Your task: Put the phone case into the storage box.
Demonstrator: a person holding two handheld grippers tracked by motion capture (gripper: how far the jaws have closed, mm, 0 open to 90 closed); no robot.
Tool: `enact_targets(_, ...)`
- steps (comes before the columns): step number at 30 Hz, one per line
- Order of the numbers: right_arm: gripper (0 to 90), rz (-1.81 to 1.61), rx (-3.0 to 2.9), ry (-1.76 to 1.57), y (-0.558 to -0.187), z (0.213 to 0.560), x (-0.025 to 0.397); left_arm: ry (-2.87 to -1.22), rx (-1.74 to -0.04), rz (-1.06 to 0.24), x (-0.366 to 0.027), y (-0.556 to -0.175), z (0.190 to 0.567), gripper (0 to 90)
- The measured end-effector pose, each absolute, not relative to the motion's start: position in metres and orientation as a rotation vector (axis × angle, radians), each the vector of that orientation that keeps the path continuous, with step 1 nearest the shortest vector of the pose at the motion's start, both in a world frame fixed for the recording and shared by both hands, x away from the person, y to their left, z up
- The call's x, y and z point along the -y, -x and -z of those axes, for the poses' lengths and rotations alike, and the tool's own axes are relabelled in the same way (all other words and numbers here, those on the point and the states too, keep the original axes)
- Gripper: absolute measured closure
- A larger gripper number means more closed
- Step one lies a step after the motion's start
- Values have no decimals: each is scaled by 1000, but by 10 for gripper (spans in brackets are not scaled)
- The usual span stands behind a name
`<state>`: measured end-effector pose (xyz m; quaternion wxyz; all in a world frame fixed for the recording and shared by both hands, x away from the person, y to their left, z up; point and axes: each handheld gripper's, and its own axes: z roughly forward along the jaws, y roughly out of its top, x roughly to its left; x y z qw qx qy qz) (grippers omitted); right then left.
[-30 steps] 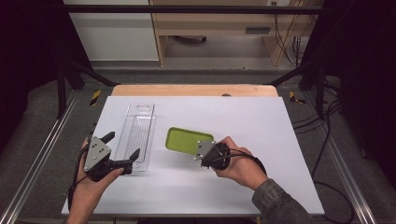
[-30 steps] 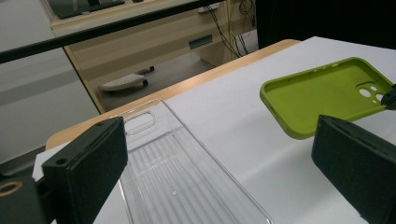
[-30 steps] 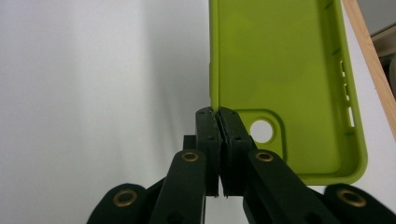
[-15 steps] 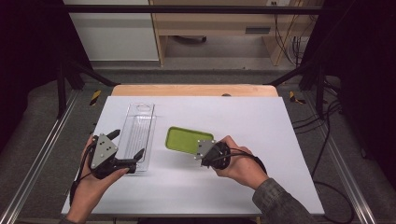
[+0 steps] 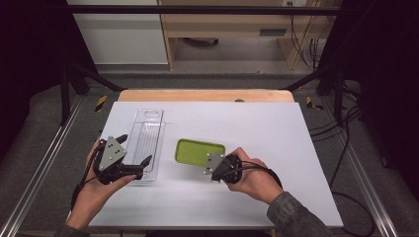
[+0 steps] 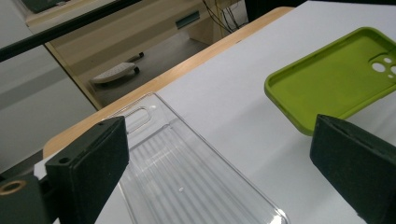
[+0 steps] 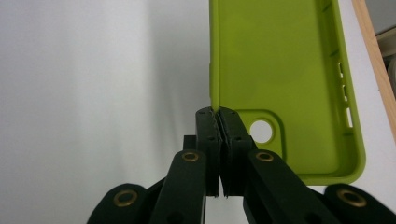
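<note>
- Right gripper (image 7: 218, 112): jaws clamped on side wall of green phone case (image 7: 280, 70), visible close-up in right gripper view.
- Left gripper (image 6: 219, 154): jaws spread wide over clear tray (image 6: 187, 177), beside case on table (image 5: 276, 123).

White table top (image 5: 276, 128) with wooden far edge (image 5: 197, 95); wooden cabinet (image 5: 227, 29) and cables (image 5: 309, 44) beyond.

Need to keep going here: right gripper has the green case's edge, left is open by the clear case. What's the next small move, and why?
Probably ease the left gripper down and close on the near end of the clear case. Its jaws stand wide open astride that end, touching nothing, while the right gripper is already shut on the green case wall.
</note>
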<state>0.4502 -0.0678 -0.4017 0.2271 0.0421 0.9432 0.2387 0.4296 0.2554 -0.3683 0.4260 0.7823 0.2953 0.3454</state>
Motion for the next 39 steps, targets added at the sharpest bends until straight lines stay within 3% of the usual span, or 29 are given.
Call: enact_targets(39, 879, -584, -2569, -28, -441, 400, 56, -2153, -600, -854, -205, -463, 356, 82)
